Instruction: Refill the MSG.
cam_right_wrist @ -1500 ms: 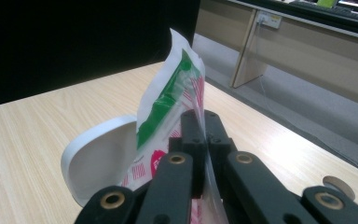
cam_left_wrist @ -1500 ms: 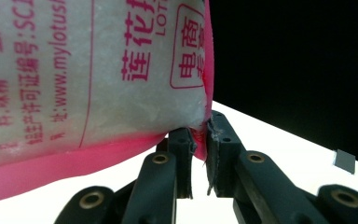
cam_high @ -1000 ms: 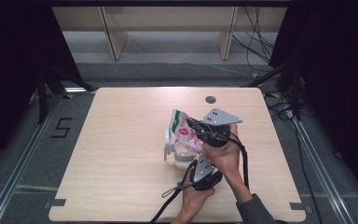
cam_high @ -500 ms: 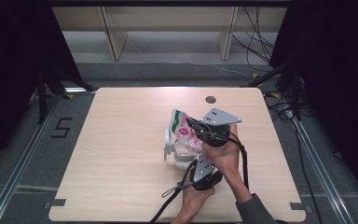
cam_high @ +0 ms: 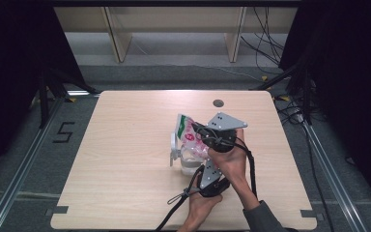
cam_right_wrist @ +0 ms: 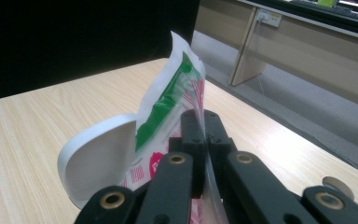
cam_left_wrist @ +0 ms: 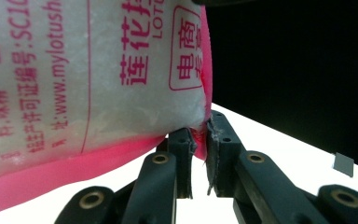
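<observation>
Both hand-held grippers clamped on bag

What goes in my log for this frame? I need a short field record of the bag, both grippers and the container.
held item: bag, pink edge, white granules inside, red printed text
left gripper: shut on the bag's lower pink corner
right gripper: shut on the bag's edge near its green-striped top
bag pose: lifted off the table, tilted, over the container
container: clear, with a white lid standing open beside the bag
table mark: small dark round spot near the far edge
</observation>
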